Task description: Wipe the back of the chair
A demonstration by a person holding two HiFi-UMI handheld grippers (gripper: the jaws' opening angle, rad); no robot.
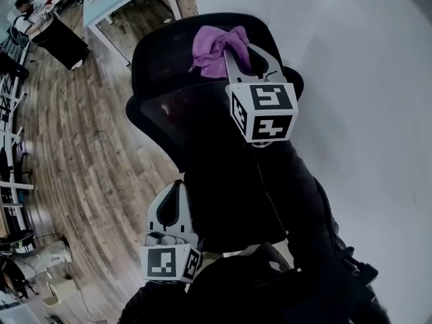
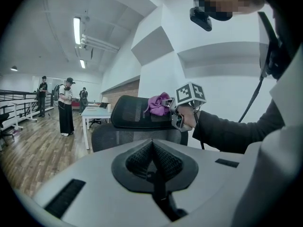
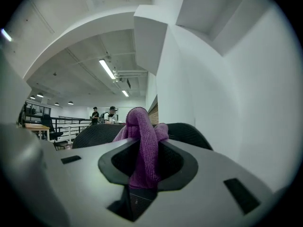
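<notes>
right gripper fingers pinching purple cloth | cloth bunched against top edge of black chair's headrest | left gripper fingers pressed together, nothing between them | left gripper held lower, off the mesh chair back | wood floor to the left, white wall to the right
</notes>
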